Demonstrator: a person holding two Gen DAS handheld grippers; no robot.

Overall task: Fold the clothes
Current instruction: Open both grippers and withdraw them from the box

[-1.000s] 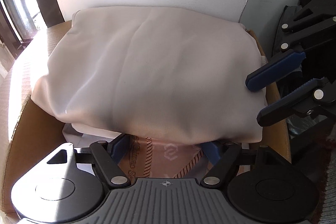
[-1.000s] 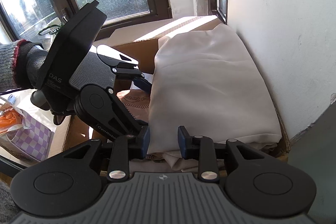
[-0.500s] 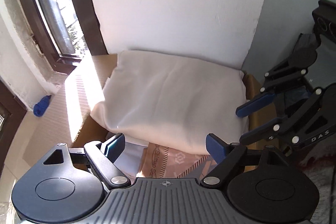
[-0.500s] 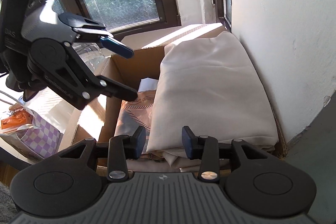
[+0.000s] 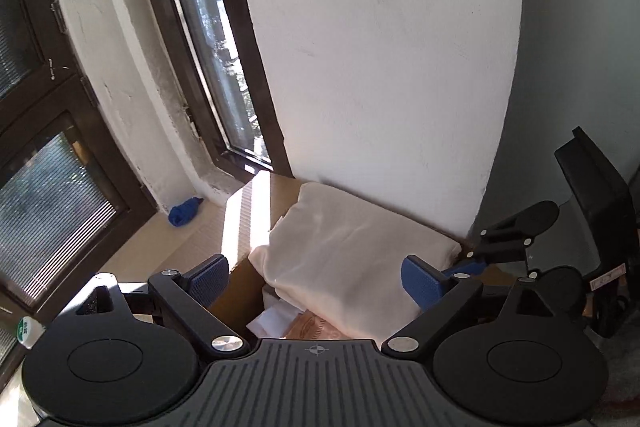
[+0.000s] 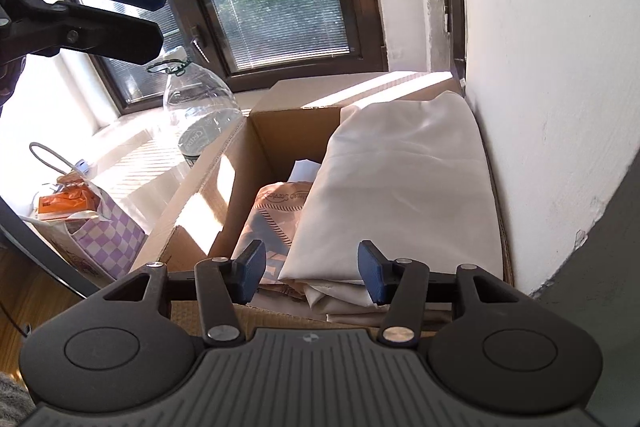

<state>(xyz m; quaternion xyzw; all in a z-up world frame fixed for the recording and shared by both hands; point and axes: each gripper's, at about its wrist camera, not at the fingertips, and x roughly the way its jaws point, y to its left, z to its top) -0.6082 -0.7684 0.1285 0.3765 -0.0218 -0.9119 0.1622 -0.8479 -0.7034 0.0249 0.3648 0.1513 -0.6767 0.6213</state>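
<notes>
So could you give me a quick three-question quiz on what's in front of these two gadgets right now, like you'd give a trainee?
1. True or false: the folded cream cloth lies inside the cardboard box.
2. Which thing stands on the sill left of the box? A) a clear plastic bottle B) a kettle C) a lamp
3. Fill in: the cream cloth lies against the white ____.

Key: 1 true. 2 A. 3 wall.
The left gripper and right gripper hold nothing; the jaws of both are opening.
</notes>
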